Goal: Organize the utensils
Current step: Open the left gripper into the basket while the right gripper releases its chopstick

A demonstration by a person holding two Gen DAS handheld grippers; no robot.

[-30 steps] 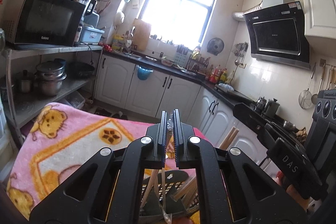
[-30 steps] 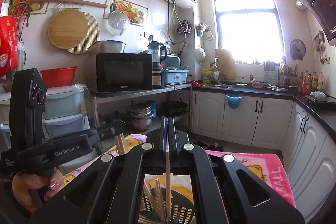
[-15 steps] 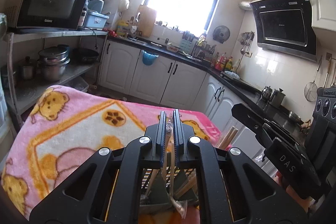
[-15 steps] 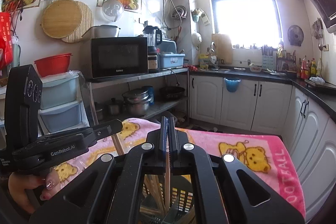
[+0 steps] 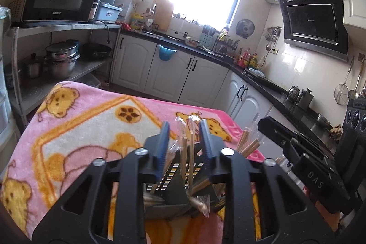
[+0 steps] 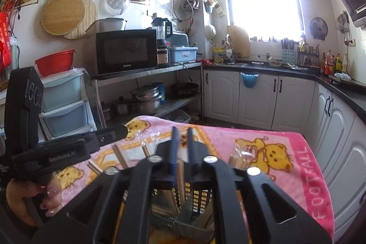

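A black microwave [image 6: 126,50] sits on the steel shelf [image 6: 146,71] above stacked pots [image 6: 146,97].

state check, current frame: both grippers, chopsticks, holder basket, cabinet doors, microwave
left gripper: open, above the basket
right gripper: open, a chopstick between the jaws, grip unclear
wrapped chopsticks: upright in the basket
basket: upright on the pink blanket, holding chopsticks
cabinet doors: closed
microwave: door closed
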